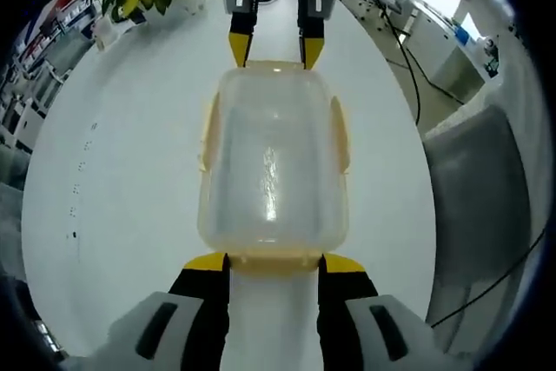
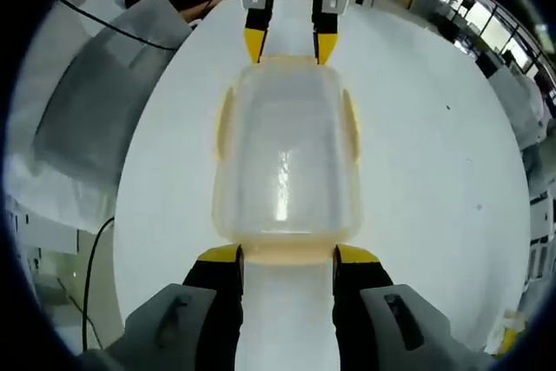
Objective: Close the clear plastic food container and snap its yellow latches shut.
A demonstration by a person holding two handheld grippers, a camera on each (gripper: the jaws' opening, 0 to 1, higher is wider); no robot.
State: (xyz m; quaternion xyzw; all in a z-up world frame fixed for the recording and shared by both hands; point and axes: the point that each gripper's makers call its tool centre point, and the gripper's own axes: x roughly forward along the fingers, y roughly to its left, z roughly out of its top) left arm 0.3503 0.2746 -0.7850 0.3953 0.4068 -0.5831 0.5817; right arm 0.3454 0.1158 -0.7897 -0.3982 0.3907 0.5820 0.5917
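Currently lid's on the container (image 1: pixel 274 162), centred on the white counter (image 1: pixel 122 197). Left gripper (image 1: pixel 274 262) and right gripper (image 2: pixel 287 254) fingers wide, one at each end latch. Next, I'd guess: press end latches down, then the side ones.

The food container (image 1: pixel 274 162) is clear, shiny plastic that looks a bit cloudy, and light glints off its smooth lid. Its latches (image 1: pixel 340 132) are soft yellow plastic. The counter (image 1: pixel 130 180) is white, smooth and matt. Each tool (image 1: pixel 274 265) has dull yellow tips on black plastic.
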